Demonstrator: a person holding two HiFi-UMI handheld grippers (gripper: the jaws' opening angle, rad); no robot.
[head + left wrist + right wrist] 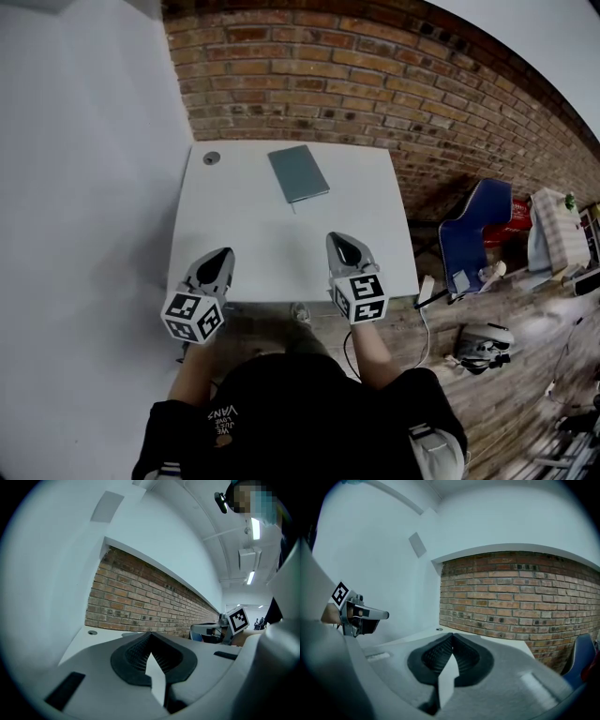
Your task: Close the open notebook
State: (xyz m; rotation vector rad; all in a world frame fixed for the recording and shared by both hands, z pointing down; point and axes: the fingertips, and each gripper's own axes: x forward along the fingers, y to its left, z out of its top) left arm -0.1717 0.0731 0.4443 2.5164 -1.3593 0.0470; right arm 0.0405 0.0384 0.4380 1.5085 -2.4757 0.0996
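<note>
Notebook (298, 172) lies closed on the table (234, 225); left tool (226, 254) and right tool (340, 240) both pinched together, empty.

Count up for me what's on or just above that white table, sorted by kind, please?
notebook, grey-green, closed: 1
grippers: 2, the left gripper and the right gripper, both shut and empty
round grey disc near the far corner: 1
Total: 4
</note>
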